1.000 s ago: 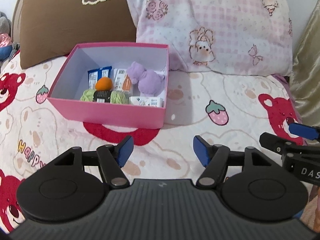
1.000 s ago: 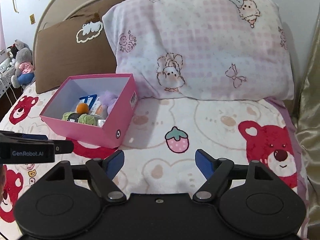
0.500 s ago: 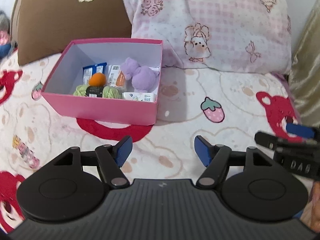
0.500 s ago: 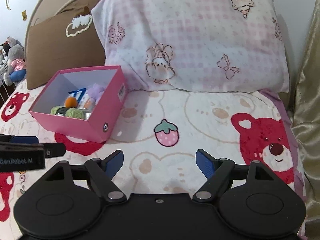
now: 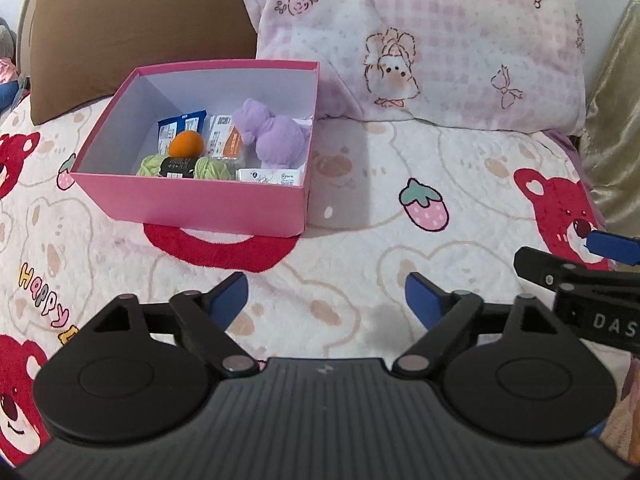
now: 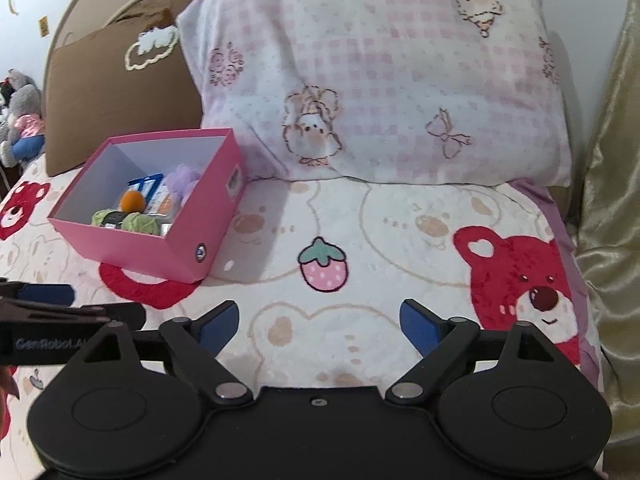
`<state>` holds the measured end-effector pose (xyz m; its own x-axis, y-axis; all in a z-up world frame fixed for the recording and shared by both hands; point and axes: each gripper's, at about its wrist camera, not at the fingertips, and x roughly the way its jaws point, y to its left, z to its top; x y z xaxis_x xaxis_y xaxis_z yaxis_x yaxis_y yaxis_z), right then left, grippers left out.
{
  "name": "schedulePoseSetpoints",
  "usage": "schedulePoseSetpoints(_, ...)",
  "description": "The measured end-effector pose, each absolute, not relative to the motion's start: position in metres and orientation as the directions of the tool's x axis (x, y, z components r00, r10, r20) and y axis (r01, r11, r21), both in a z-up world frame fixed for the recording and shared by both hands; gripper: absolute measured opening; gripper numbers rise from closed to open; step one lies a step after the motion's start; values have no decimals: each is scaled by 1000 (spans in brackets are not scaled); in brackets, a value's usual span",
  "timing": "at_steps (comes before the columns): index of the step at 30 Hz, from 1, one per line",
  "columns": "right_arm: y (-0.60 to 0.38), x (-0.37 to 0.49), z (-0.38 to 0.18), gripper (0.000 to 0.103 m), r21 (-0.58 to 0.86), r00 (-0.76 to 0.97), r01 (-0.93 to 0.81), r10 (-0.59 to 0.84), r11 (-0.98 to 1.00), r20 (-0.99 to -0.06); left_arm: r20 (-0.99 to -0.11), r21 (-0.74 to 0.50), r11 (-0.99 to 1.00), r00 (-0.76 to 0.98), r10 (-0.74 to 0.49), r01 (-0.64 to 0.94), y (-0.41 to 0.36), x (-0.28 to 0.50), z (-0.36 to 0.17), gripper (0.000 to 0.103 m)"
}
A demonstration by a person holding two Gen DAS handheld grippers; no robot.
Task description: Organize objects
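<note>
Sitting on the bedspread (image 5: 360,240) before the pillows, the pink box (image 5: 192,204) holds an orange ball (image 5: 186,143), green yarn (image 5: 212,169) and purple plush (image 5: 276,140), while my left gripper (image 5: 326,294) and right gripper (image 6: 318,320) are opening, empty.

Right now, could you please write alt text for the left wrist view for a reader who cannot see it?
An open pink box sits on a bear-print blanket, holding an orange ball, green yarn, a purple plush and small packets. The left gripper, opening with nothing between its fingers, points toward it; pillows lie behind.
</note>
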<state>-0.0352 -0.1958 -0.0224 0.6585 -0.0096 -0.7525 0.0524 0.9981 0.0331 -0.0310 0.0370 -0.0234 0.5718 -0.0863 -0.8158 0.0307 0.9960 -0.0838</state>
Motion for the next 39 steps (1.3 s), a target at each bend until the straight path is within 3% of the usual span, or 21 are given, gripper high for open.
schedulePoseSetpoints(2,-195,-34,-22,91,10,648,70,-37,998,-761,-812,-80,996,578,-80,26,37,-33,-22,99)
schedulePoseSetpoints(4,-196,-35,-22,91,1,652,67,-43,998,-757,-812,-70,997,580,-67,18,36,-34,-20,101)
schedulePoseSetpoints(12,-200,-39,-17,91,39,647,65,-13,997,-763,-847,24,1000,531,22,-3,32,-34,-19,101)
schedulePoseSetpoints(39,-202,-44,-18,91,69,619,76,7,995,-785,-860,36,998,508,52,-41,32,-43,-15,101)
